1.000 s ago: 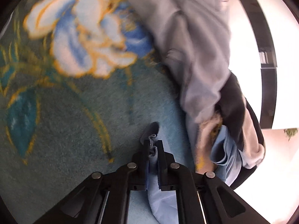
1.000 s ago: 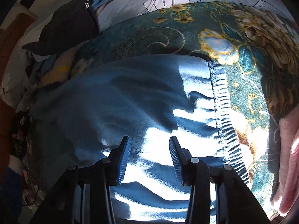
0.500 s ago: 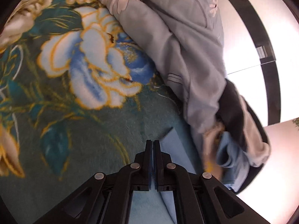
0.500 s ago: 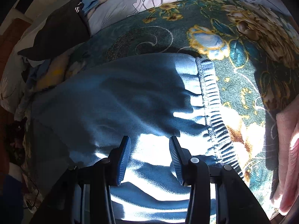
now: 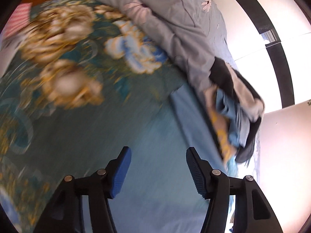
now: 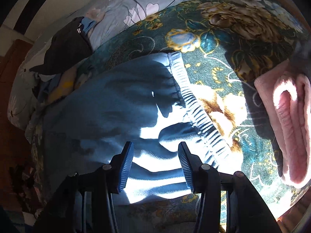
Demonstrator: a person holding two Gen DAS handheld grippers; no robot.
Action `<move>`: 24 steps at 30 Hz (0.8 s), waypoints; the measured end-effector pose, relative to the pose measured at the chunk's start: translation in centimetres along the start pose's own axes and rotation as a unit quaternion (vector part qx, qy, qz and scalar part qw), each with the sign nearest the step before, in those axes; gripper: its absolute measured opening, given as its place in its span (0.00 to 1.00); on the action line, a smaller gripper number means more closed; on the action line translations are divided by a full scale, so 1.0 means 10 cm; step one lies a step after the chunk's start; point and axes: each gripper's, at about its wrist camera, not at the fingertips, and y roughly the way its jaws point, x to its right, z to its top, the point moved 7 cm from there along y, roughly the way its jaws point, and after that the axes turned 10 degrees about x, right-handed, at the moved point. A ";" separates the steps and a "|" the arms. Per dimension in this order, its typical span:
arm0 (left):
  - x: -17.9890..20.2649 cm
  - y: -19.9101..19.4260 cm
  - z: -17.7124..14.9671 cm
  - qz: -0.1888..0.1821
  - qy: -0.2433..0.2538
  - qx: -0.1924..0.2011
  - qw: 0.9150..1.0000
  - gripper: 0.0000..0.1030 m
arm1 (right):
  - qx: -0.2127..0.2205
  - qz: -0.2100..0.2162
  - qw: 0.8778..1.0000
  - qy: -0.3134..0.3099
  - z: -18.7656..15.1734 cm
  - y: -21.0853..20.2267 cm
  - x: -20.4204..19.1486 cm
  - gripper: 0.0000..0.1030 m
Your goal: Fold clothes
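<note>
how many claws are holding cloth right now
0. The left claw is open above the blue garment, gripping nothing. The right claw is open over the same garment near its ribbed waistband.

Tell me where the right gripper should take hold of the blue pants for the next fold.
Probably the ribbed waistband of the blue pants: a thick free edge lying flat on the blanket. Bring the open right gripper in from the blanket side, one finger sliding under the band.

Blue garment [image 6: 120, 104] on teal, gold-flowered blanket [image 6: 213, 44]; pink towel [image 6: 287, 120]
</note>
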 end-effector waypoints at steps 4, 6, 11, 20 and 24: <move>-0.46 -0.35 -0.38 0.017 -0.056 -0.006 0.998 0.68 | 0.005 -0.006 0.998 0.054 -0.30 -0.26 0.39 0.48; -0.65 -0.44 -0.53 0.023 -0.084 -0.008 0.996 0.69 | 0.013 -0.004 0.995 0.102 -0.39 -0.36 0.63 0.49; -0.92 -0.40 -0.86 0.039 -0.107 -0.045 0.992 0.69 | 0.021 0.009 0.978 0.207 -0.56 -0.35 0.98 0.49; -1.13 -0.26 -1.03 0.044 -0.142 -0.054 0.987 0.69 | 0.004 0.061 0.961 0.270 -0.65 -0.03 0.93 0.49; -1.16 -0.29 -1.06 0.031 -0.150 -0.038 0.987 0.67 | -0.007 0.071 0.957 0.281 -0.63 0.13 0.83 0.49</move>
